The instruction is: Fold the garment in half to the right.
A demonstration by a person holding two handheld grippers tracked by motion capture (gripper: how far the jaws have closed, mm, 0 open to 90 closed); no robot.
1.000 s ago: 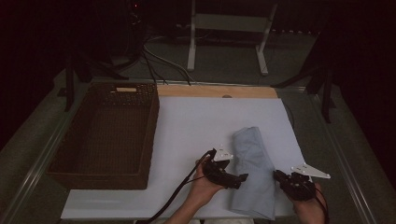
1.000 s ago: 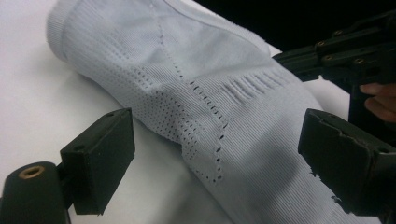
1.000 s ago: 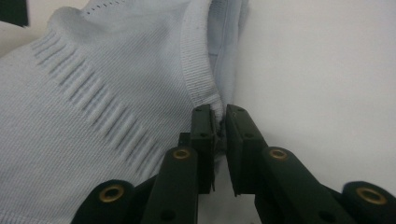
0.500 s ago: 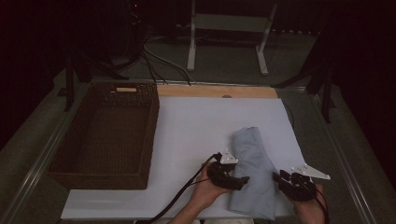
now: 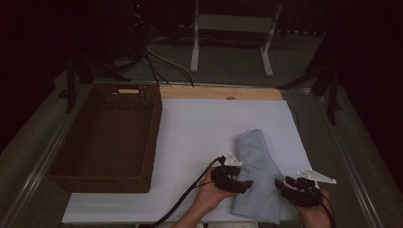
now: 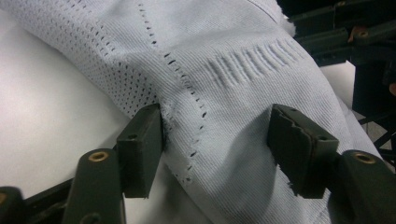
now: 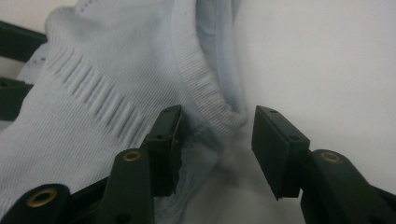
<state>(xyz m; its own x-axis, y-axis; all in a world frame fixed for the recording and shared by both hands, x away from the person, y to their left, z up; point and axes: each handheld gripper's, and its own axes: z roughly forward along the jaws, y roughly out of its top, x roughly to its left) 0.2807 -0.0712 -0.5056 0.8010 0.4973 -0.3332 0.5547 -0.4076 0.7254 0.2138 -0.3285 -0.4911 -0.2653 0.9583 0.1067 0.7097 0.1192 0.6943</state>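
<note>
basket (image 5: 107, 135) left on table (image 5: 199, 128) | garment (image 5: 256, 175) right, near edge | claws flank garment

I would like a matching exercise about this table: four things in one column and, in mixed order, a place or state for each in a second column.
Things:
1. basket
2. garment
3. left gripper
4. right gripper

States:
A. open, at the ribbed hem
B. folded, light blue, on the white sheet
C. brown, on the table's left
D. open, over perforated fabric

Pairs: 1-C, 2-B, 3-D, 4-A
</note>
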